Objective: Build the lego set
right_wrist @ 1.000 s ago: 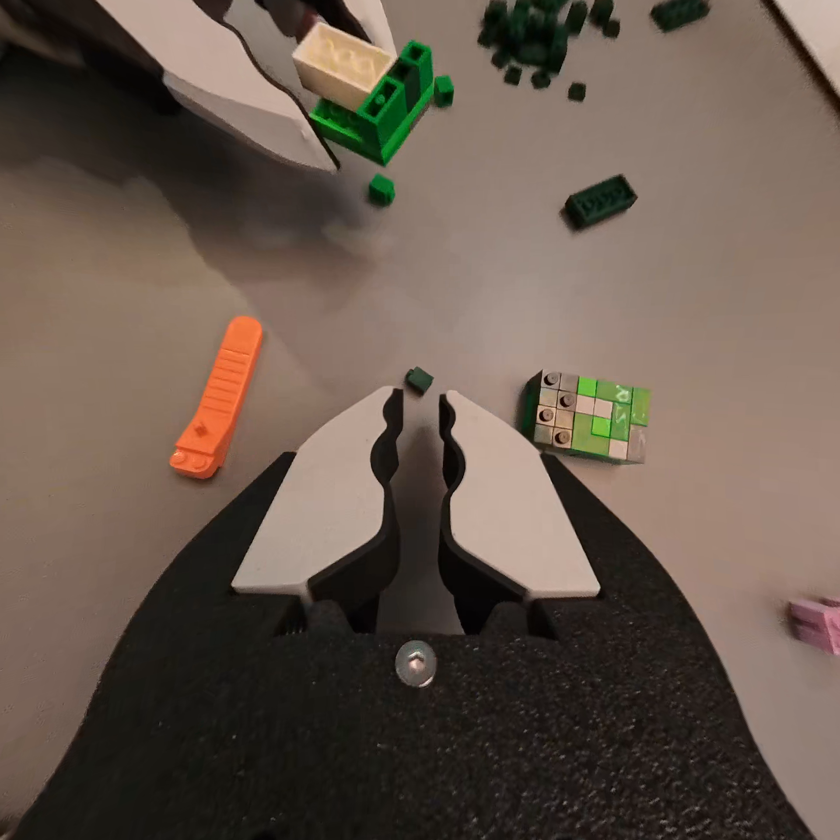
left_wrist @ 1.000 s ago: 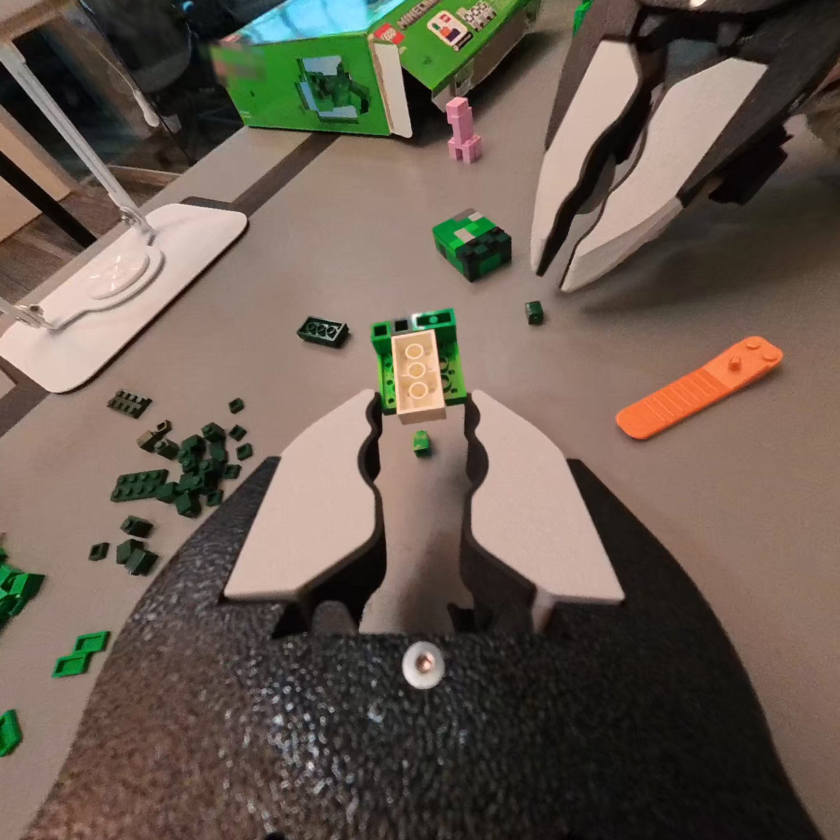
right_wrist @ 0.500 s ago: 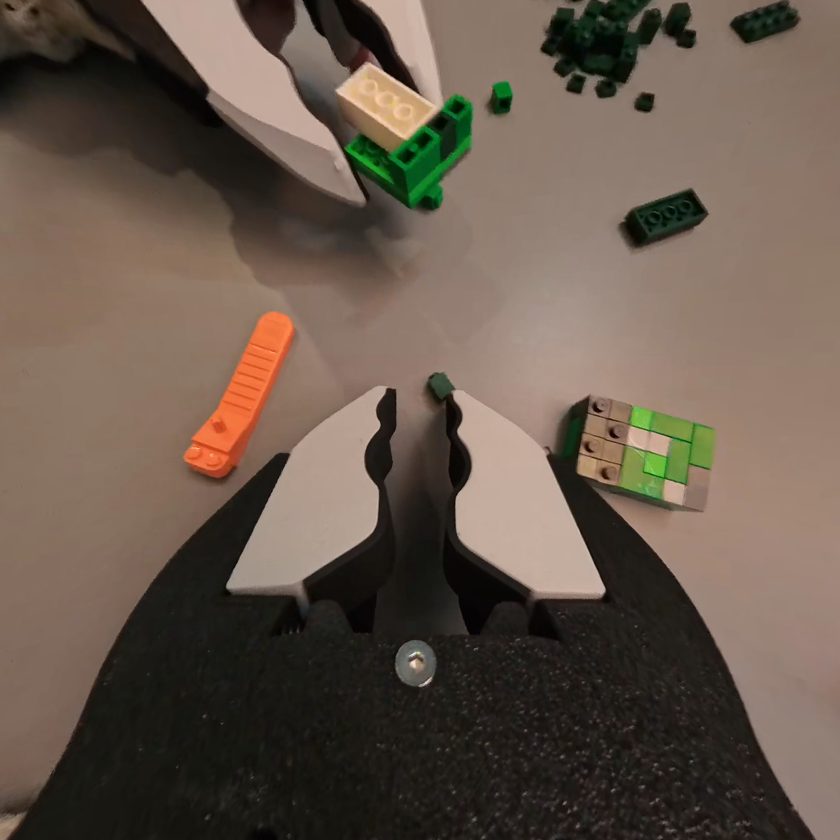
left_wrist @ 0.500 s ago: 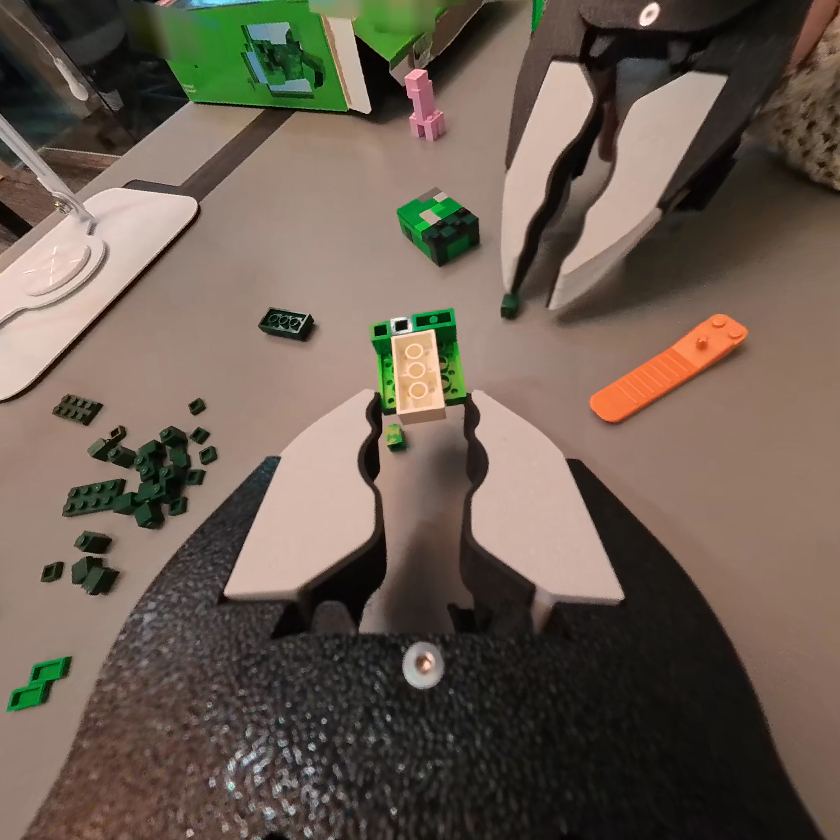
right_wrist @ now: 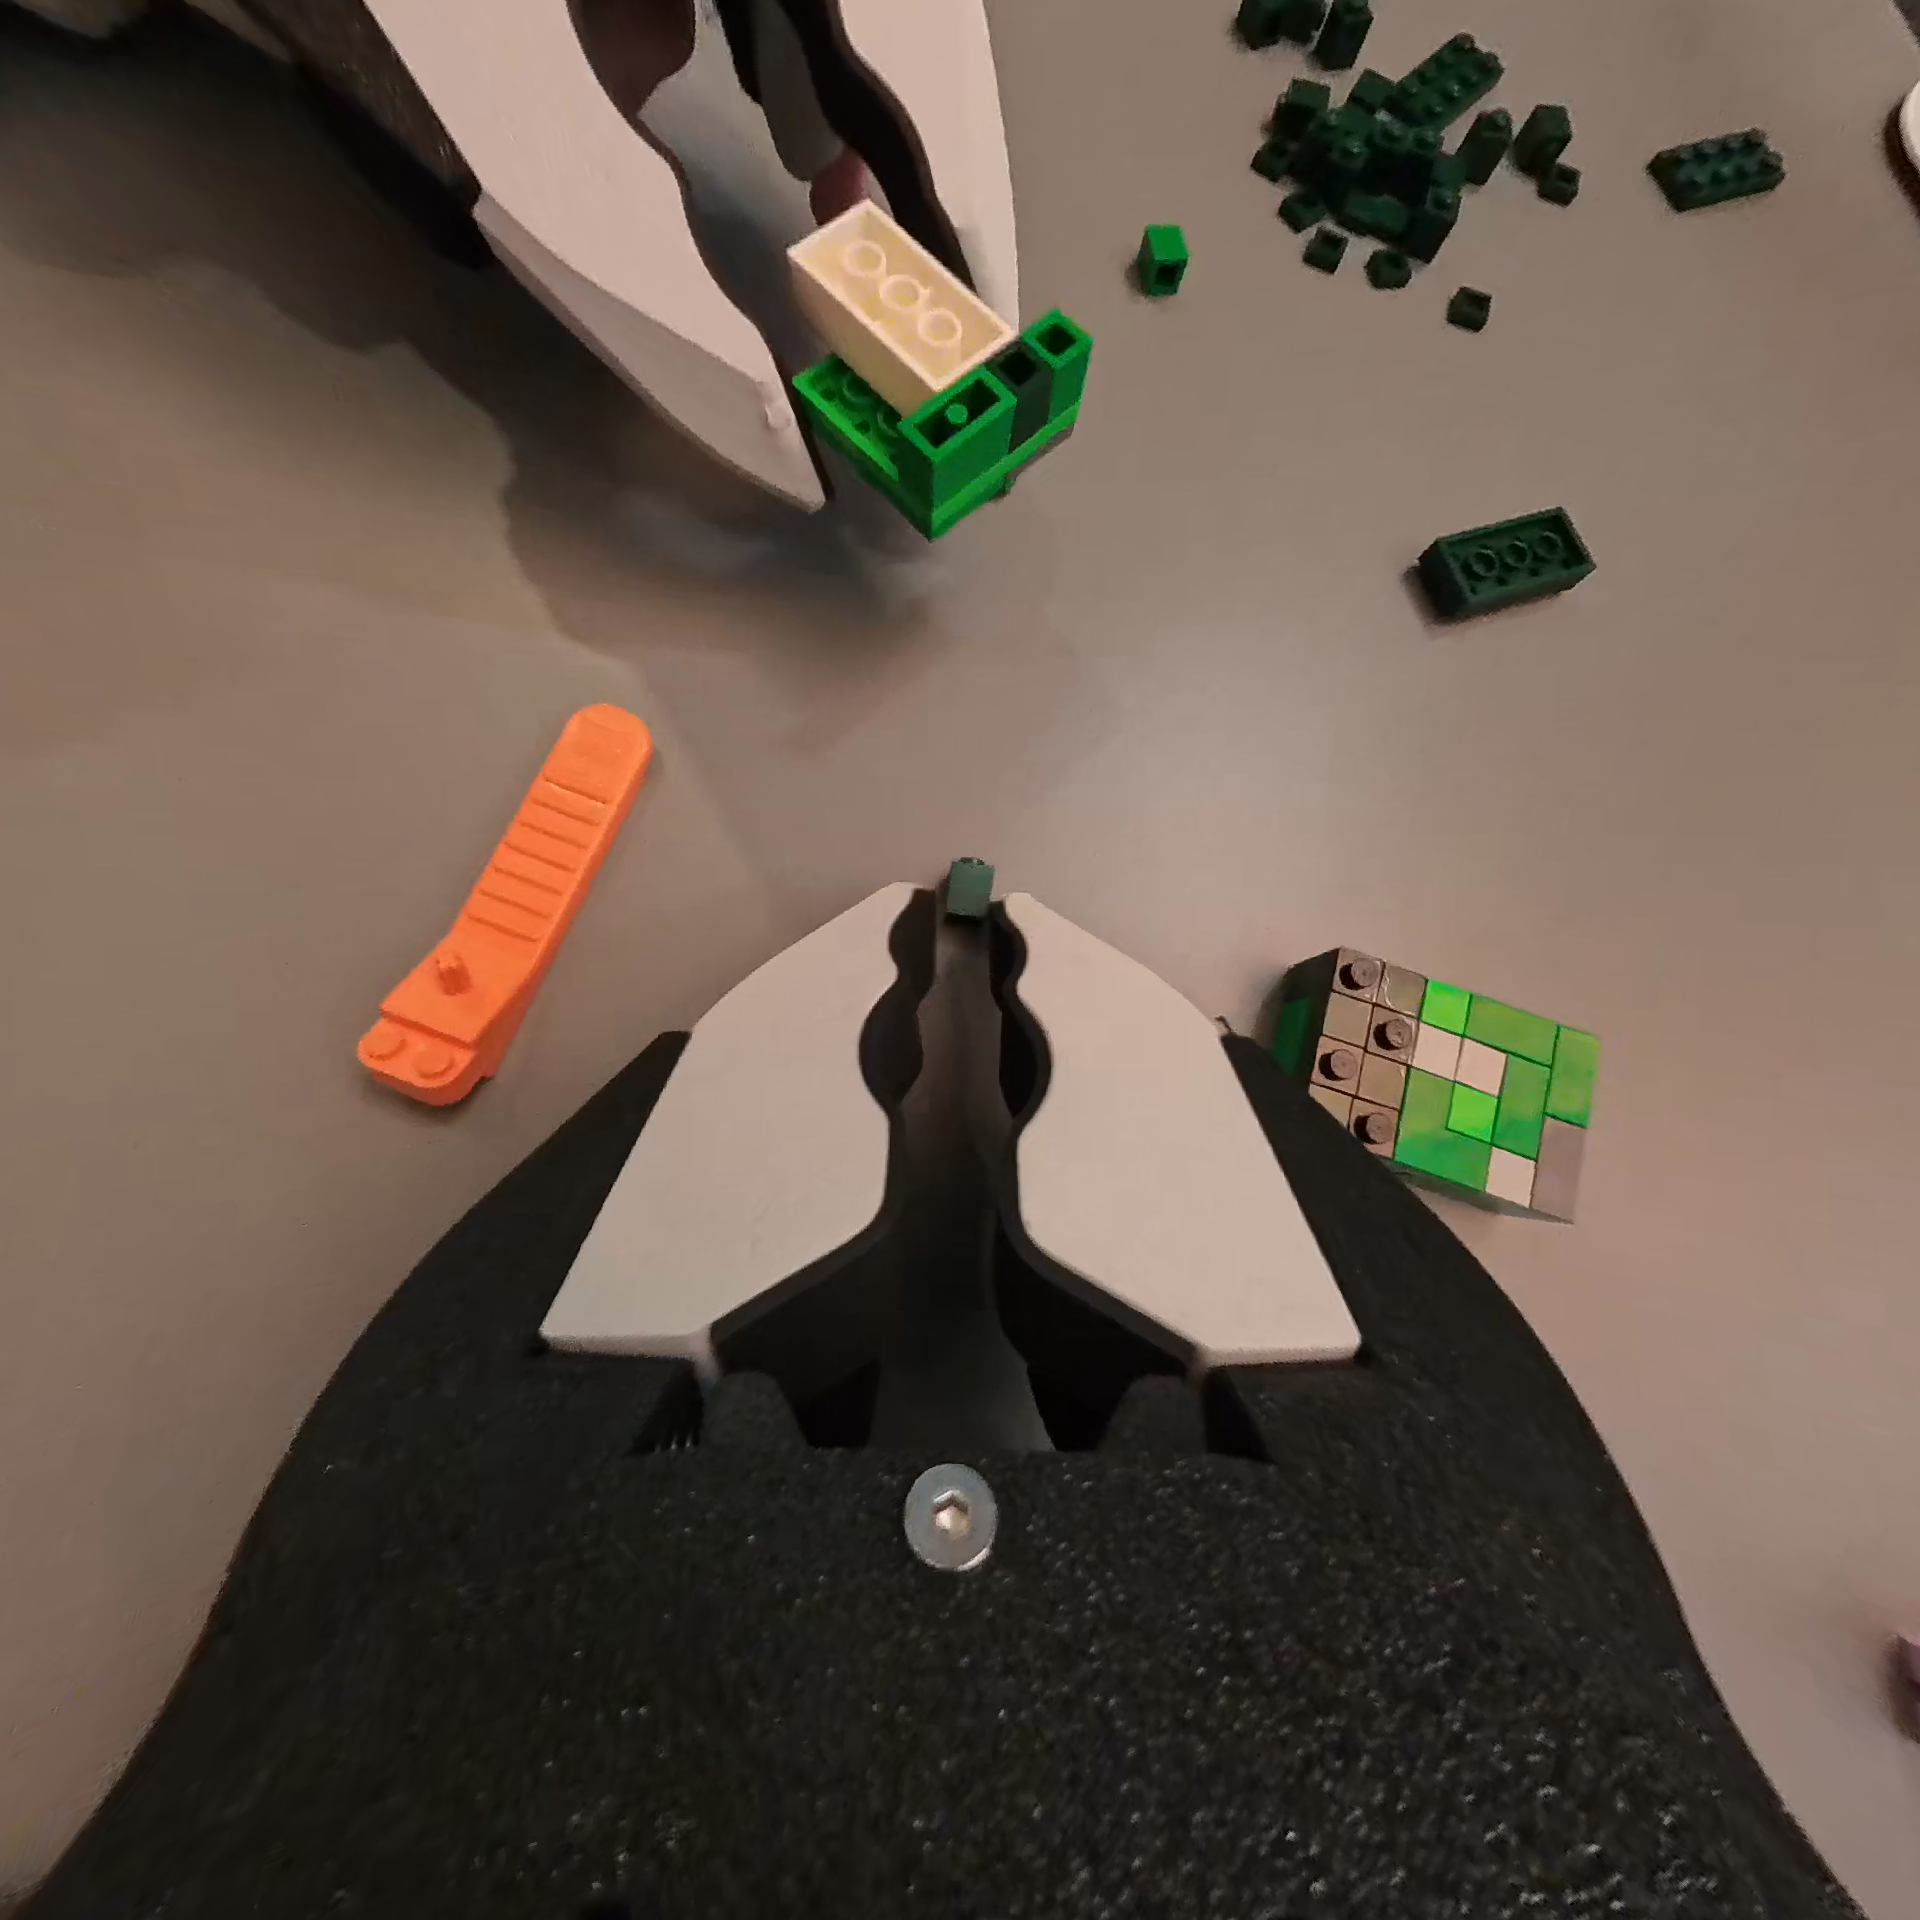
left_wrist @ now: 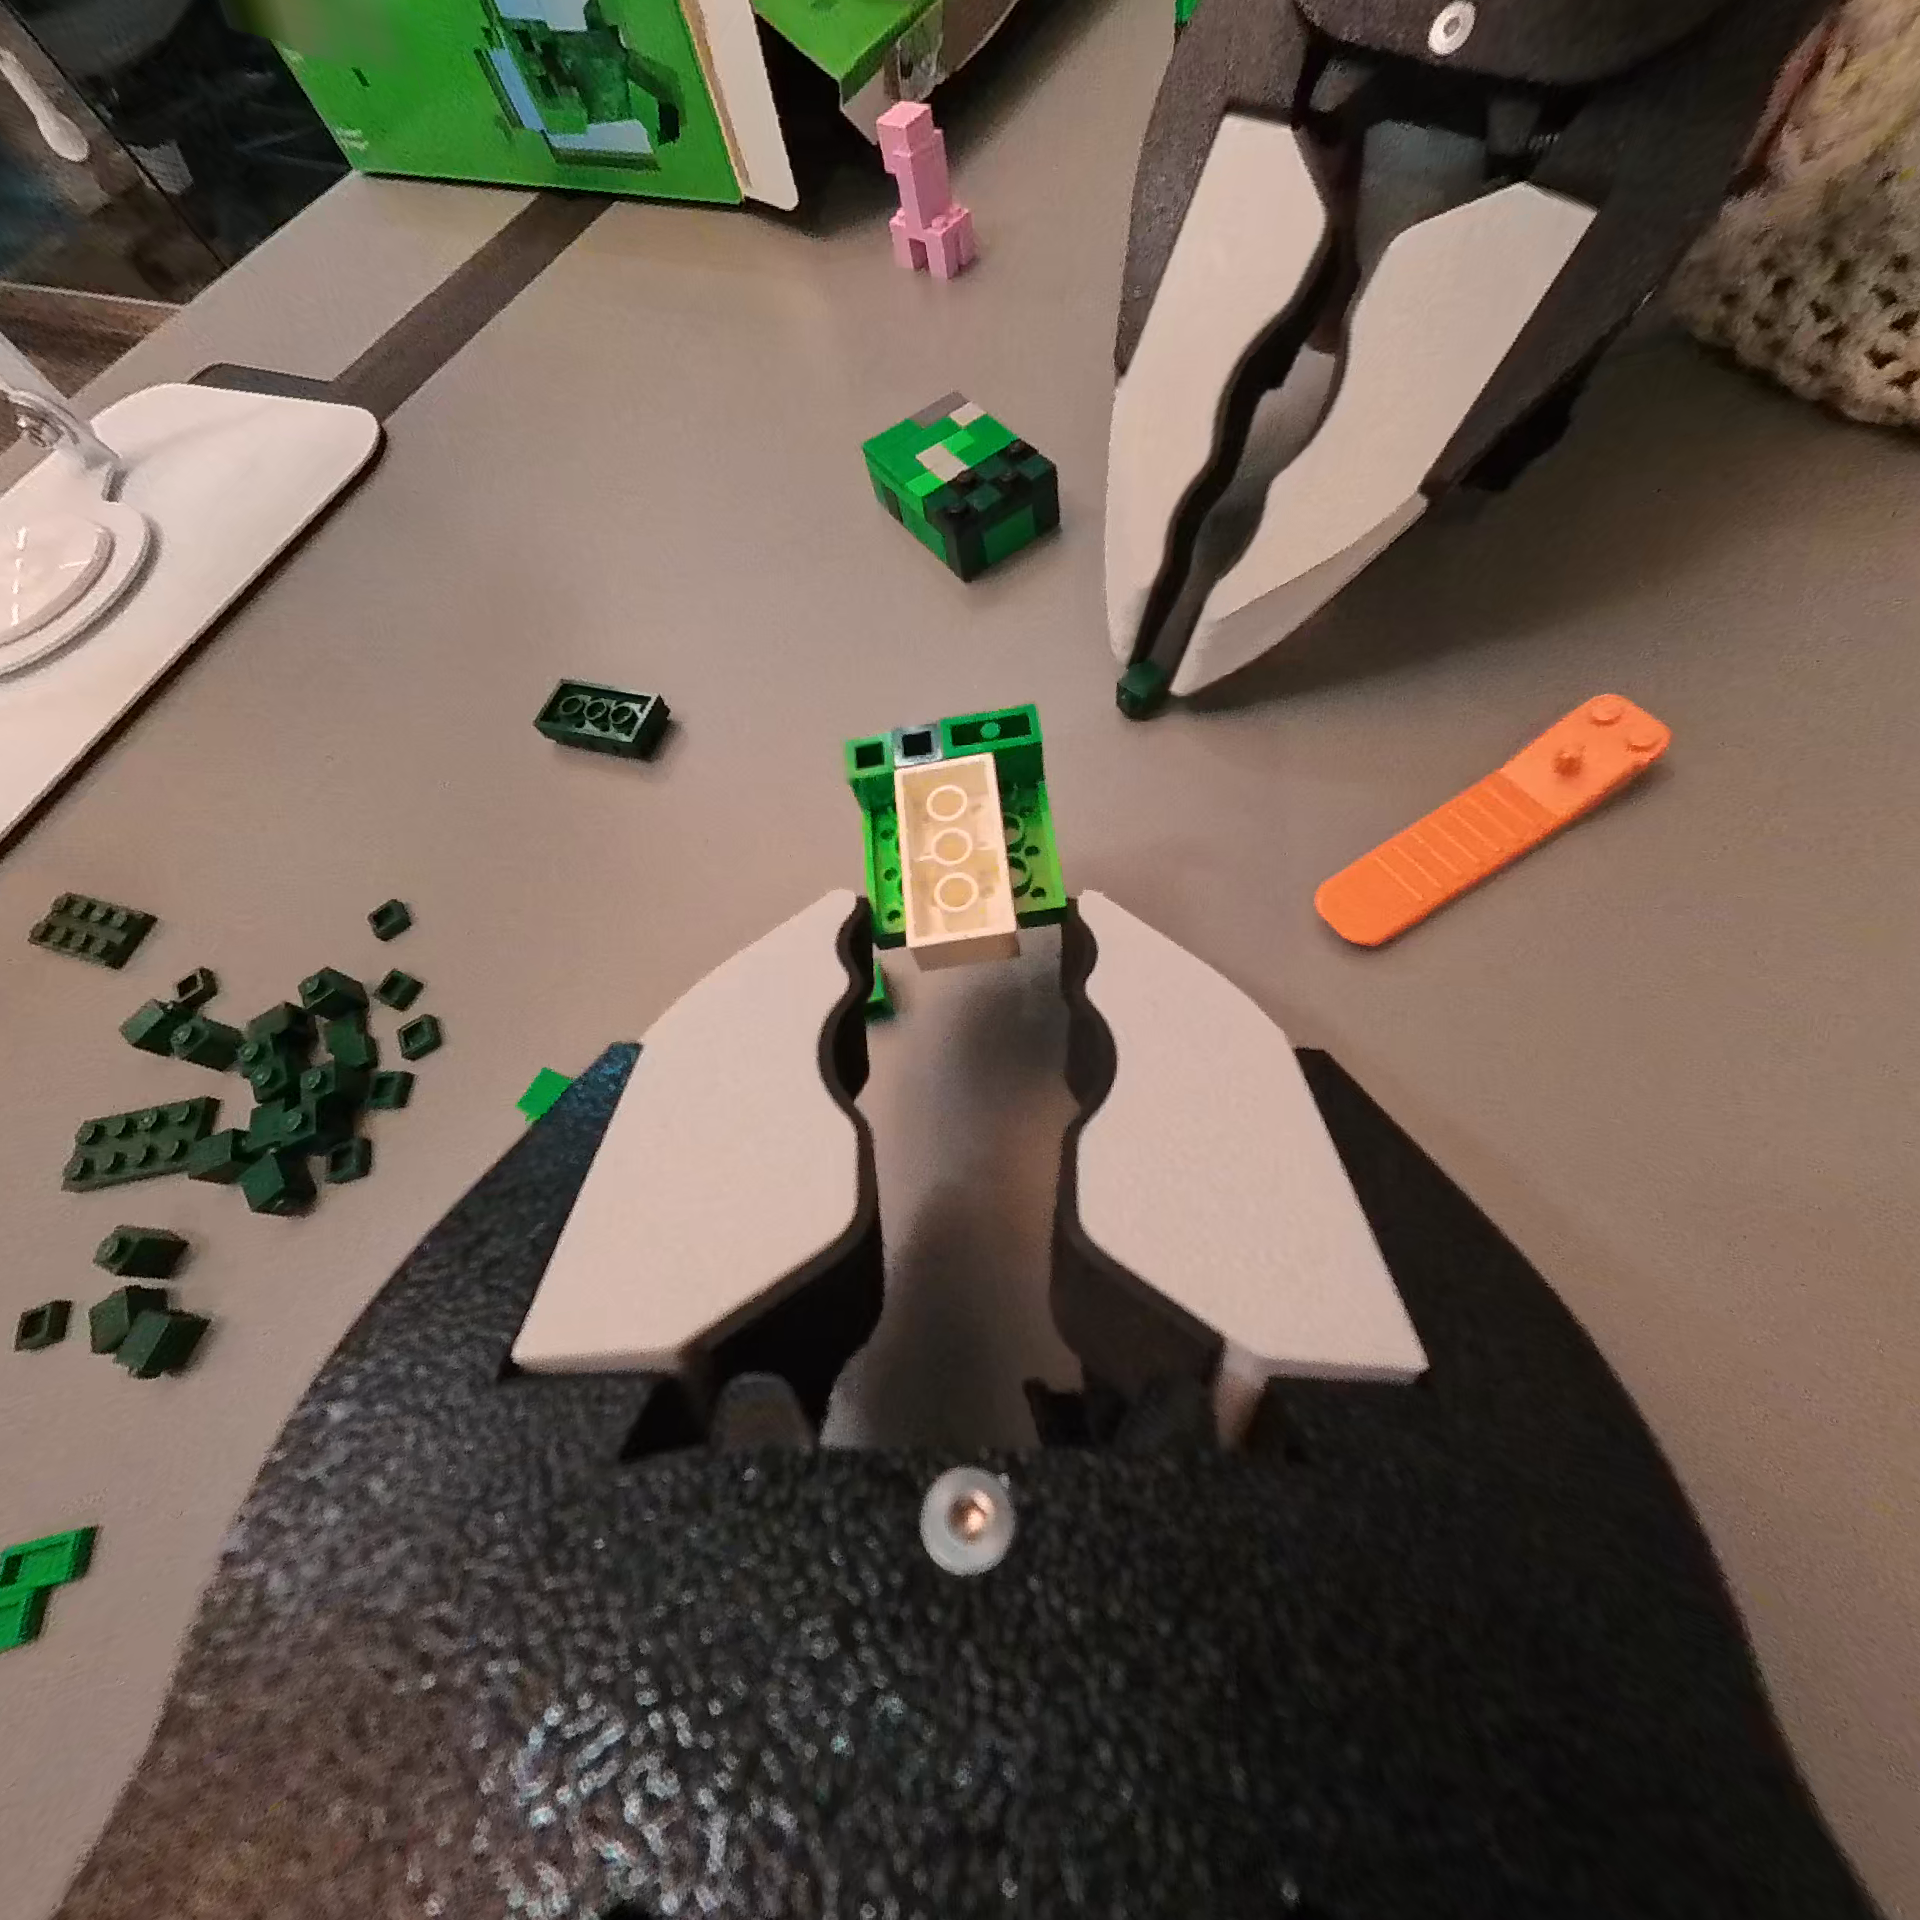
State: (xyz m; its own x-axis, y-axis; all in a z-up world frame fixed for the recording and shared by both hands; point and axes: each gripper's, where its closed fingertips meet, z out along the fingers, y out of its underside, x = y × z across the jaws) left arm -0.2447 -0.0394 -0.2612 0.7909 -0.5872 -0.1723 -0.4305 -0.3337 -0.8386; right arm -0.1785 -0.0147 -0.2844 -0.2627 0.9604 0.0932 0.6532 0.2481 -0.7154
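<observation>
Centre of the left wrist view: left tool (left_wrist: 966,914) clamped on a small bright-green assembly (left_wrist: 961,821) with a cream brick (left_wrist: 948,852) stacked on it, held clear of the grey table (left_wrist: 623,540). Upper right of that frame: right tool (left_wrist: 1153,675) nearly closed, tips pinching a tiny dark green stud piece (left_wrist: 1140,691) at table level; same piece (right_wrist: 969,891) seen at the tips in the right wrist view, whether lifted or resting hard to tell. Judged as mid-build: one finished green-and-grey mosaic block (right_wrist: 1444,1081) lying at middle right, a pink figure (left_wrist: 923,192) standing at upper centre, held assembly only a few layers high. Plenty left, judging by the heap of dark green loose pieces (left_wrist: 260,1081) at lower left, a lone dark green brick (left_wrist: 603,715) at centre left and flat bright-green tiles (left_wrist: 36,1574) at the left edge. Orange brick separator (left_wrist: 1496,821) lying unused at middle right. Green set boxes (left_wrist: 520,94) at the top edge, printed artwork visible, lettering too blurred or cropped to make out; no other writing legible.
</observation>
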